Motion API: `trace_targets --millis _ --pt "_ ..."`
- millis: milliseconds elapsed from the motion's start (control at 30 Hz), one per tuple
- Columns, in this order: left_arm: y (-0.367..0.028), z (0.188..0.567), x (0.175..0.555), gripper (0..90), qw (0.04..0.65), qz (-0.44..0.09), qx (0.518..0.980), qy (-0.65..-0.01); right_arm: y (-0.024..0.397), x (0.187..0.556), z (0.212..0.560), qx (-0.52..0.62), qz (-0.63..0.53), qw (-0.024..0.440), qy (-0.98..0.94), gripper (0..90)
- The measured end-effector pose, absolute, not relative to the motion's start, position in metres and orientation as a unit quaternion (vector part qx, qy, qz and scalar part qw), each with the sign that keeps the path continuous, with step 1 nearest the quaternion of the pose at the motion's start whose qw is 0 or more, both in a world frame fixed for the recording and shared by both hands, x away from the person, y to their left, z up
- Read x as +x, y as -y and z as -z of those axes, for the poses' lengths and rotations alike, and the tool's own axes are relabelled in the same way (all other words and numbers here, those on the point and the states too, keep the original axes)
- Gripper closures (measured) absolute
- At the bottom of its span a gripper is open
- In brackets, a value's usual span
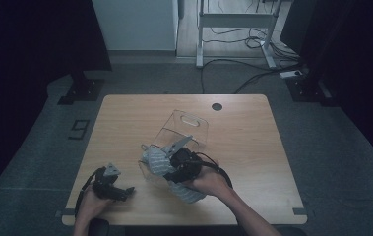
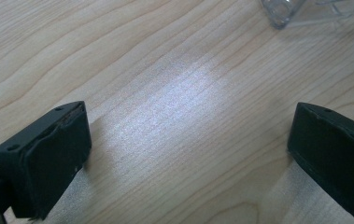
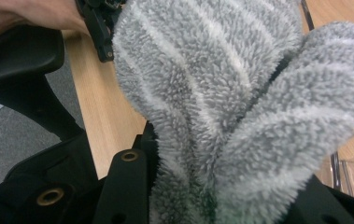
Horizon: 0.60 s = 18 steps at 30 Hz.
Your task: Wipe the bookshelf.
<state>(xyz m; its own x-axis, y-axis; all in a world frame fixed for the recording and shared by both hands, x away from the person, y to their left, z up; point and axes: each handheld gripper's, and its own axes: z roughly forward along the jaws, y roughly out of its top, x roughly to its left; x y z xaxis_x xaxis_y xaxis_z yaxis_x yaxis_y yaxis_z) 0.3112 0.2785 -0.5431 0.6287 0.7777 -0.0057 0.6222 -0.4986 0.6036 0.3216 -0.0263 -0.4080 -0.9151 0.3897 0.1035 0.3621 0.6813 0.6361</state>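
Observation:
A grey fluffy striped cloth (image 1: 158, 162) hangs bunched over the near middle of the wooden table (image 1: 243, 142), at the mouth of a clear plastic bin (image 1: 188, 130) lying tipped on its side. My right gripper (image 1: 175, 170) is shut on the cloth (image 3: 221, 93), whose folds rise from between the jaws of the right gripper (image 3: 212, 198). My left gripper (image 1: 124, 191) rests at the table's near left corner. In the left gripper view it (image 2: 188, 144) stands open over bare wood, with a corner of the clear bin (image 2: 282, 9) at the top.
A round cable hole (image 1: 217, 106) lies in the table's far edge. Behind the table stand a white frame (image 1: 233, 29) and floor cables (image 1: 253, 73). The person's other hand (image 3: 30, 16) and a black chair part (image 3: 20, 56) sit beyond the table's near edge.

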Motion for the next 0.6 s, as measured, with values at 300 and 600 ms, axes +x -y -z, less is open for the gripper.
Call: trace_targets --millis 300,600 --pt "-0.278 0.544 0.311 0.0 0.291 -0.138 0.853 -0.412 0.040 0.316 0.416 0.213 -0.349 0.015 -0.912 63.4" --pt "-0.278 0.544 0.311 0.0 0.291 -0.138 0.852 -0.412 0.051 0.312 0.427 0.219 -0.349 0.008 -0.911 63.8"
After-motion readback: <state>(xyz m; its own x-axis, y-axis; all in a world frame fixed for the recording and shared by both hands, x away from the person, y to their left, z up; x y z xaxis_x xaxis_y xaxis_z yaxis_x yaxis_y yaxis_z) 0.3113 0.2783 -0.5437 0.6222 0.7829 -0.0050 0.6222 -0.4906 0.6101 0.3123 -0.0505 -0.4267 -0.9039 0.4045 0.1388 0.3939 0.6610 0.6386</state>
